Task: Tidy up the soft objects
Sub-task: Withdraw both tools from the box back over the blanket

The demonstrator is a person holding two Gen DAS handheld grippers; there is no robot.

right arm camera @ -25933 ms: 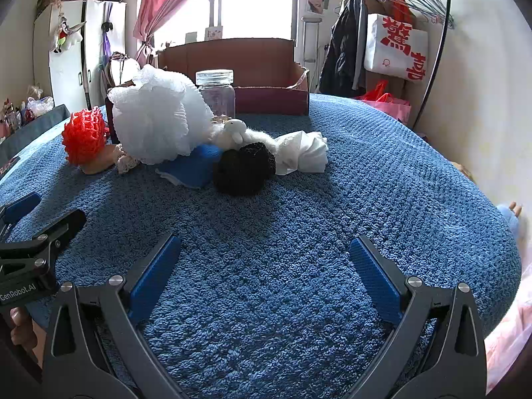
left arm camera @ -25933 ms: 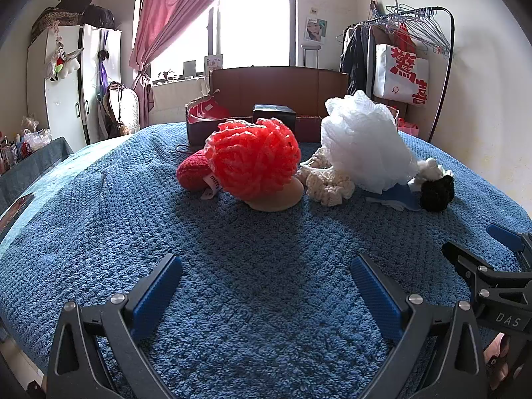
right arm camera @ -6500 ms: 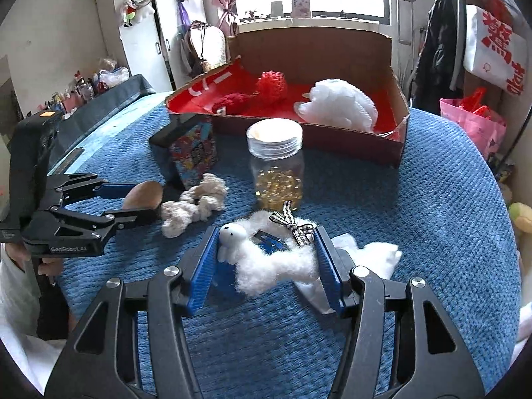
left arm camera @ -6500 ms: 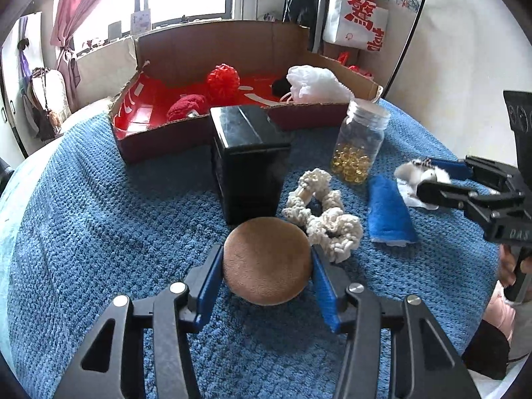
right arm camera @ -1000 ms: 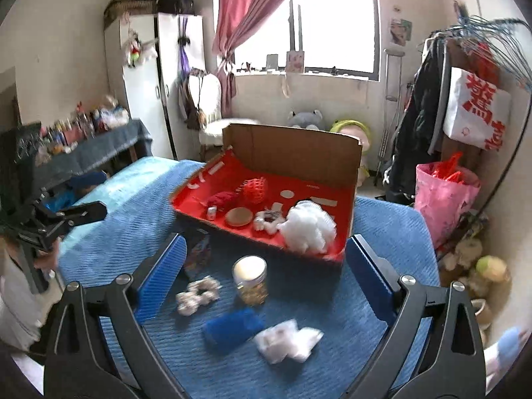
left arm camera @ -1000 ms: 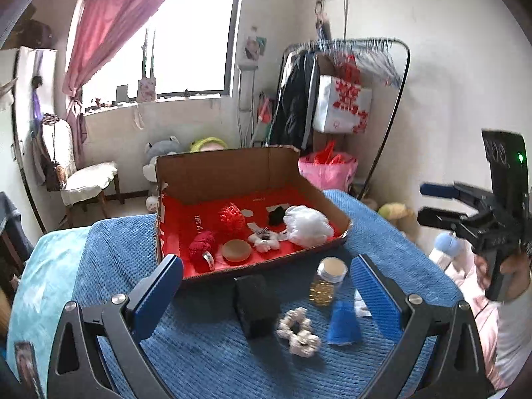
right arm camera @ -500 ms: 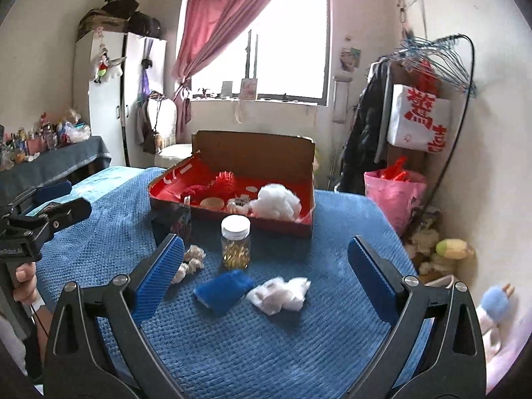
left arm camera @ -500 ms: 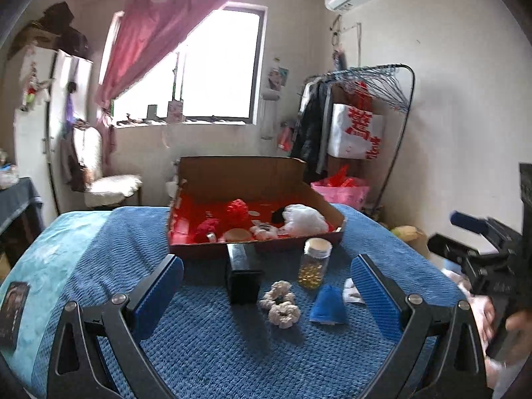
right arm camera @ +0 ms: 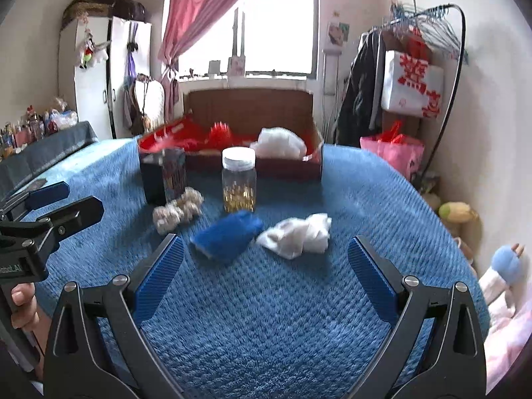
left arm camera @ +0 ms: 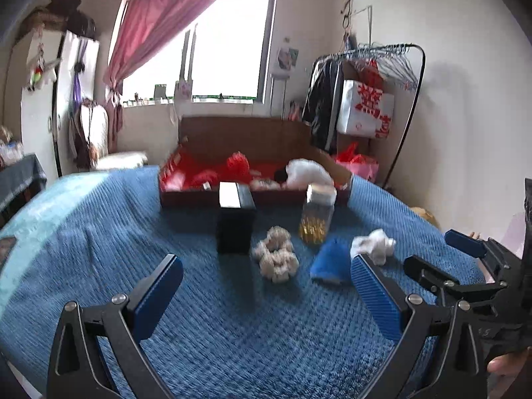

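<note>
My left tongs (left arm camera: 266, 286) released, empty | my right tongs (right arm camera: 266, 266) released, empty | blue cloth (right arm camera: 227, 232) centre frame on bed (right arm camera: 266, 316), long axis lower-left to upper-right | white cloth (right arm camera: 297, 232) just right of it

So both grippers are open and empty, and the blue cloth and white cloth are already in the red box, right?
Not quite. The right wrist view shows the blue cloth and white cloth lying on the bedspread, outside the red box. The left gripper and right gripper are indeed open and empty.
</note>
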